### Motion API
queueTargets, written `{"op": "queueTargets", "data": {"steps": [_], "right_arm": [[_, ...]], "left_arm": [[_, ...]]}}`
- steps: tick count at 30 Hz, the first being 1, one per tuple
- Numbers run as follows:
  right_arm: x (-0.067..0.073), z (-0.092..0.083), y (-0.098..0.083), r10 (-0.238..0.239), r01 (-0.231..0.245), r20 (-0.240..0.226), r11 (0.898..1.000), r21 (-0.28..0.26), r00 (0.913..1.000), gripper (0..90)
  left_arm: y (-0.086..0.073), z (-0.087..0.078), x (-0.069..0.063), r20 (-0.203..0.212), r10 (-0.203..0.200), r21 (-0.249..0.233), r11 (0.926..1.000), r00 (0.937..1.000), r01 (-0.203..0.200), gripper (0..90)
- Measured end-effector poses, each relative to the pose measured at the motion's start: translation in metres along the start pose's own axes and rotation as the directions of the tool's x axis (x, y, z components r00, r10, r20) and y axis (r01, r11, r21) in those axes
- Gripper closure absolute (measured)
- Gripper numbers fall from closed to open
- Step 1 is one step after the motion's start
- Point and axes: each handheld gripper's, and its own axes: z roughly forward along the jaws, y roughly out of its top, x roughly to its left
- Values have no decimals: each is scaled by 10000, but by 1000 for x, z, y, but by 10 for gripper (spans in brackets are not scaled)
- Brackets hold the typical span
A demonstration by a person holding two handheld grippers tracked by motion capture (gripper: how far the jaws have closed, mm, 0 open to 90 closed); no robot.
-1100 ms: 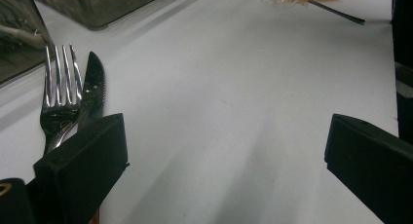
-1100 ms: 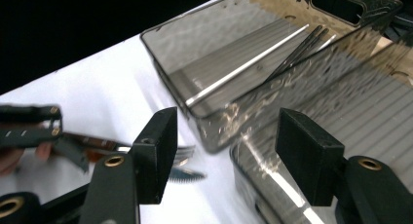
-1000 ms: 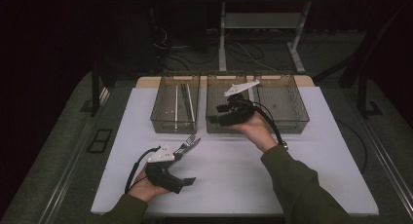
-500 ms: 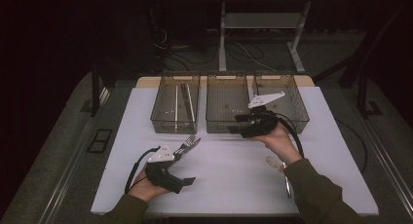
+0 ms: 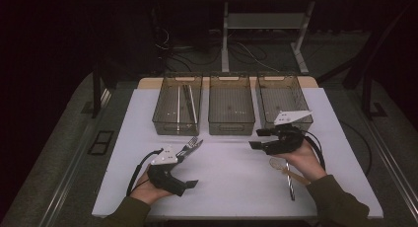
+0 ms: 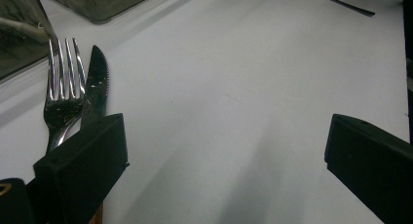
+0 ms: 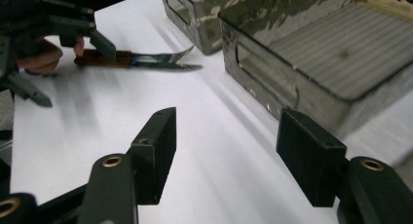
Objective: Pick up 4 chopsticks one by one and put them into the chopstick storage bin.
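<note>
Right gripper (image 5: pixel 257 138) is spread open and empty, hovering over the table (image 5: pixel 222 172) with the spoon (image 5: pixel 283 169) and a dark utensil (image 5: pixel 290 185) lying just below that hand, long axes running roughly toward the person, so it's the closer hand.

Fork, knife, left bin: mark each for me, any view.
fork (image 6: pixel 62 73), left gripper view, on the tines.
knife (image 6: pixel 97 73), left gripper view, on the serrated blade beside the fork.
left bin (image 5: pixel 167 129), high view, on its near wall.
</note>
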Motion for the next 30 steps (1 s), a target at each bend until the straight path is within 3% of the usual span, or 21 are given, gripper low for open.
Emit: {"op": "queueTargets", "data": {"steps": [15,30], "right_arm": [[-5,-39,-36,188,-195,277,9995,250,9994,398],[-9,-72,-80,122,-199,726,9941,1069,9973,406]], "left_arm": [[0,-1,0,-22,25,-48,10000,10000,-25,2],[1,-2,4,-10,105,-236,9997,9999,-105,2]]}}
